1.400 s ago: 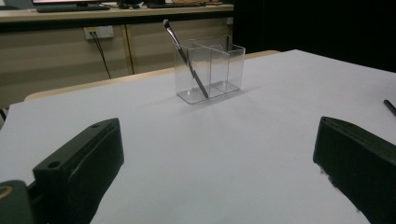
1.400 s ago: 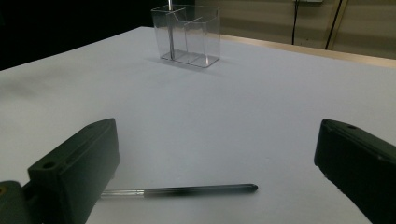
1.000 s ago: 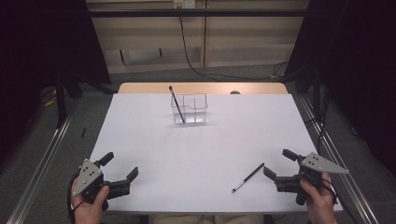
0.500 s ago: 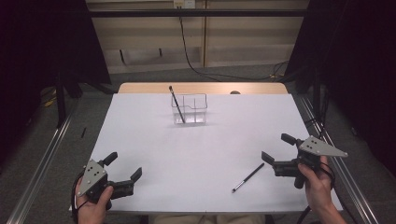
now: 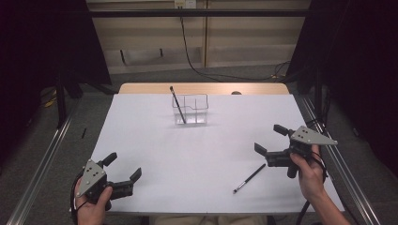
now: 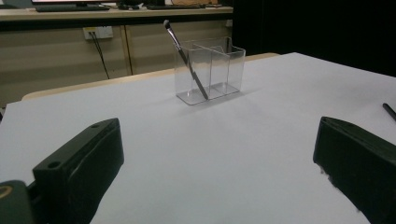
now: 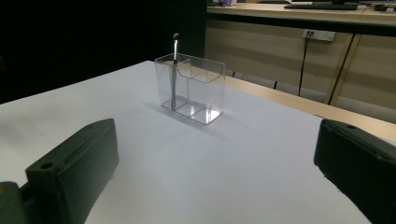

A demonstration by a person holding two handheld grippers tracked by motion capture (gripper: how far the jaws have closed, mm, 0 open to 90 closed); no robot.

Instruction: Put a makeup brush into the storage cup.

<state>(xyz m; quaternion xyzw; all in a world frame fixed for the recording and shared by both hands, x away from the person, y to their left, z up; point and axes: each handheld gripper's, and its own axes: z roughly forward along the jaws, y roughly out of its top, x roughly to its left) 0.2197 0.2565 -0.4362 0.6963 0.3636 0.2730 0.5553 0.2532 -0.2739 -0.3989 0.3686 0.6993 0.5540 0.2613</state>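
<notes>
A clear two-compartment holder [image 5: 191,108] stands on the white table at the far middle. A dark brush [image 5: 177,104] leans in its left compartment. A second brush [image 5: 249,178] lies loose on the table near the front right. My right gripper [image 5: 267,138] is open and empty, held just above and right of that loose brush. My left gripper [image 5: 123,166] is open and empty at the front left corner. The left gripper view shows the holder [image 6: 210,70], its brush [image 6: 187,60] and the loose brush's end [image 6: 388,111]. In the right gripper view the holder [image 7: 191,88] with its brush [image 7: 174,70] lies ahead.
The white table [image 5: 197,154] has a bare wooden strip [image 5: 202,88] along its far edge. Metal rails [image 5: 42,164] run along both sides. Cables hang down the back wall [image 5: 187,42]. Dark curtains stand at both sides.
My right gripper has lifted and moved away from the front edge, ending above and right of the loose brush. The left gripper has shifted only slightly. Neither brush moved.
</notes>
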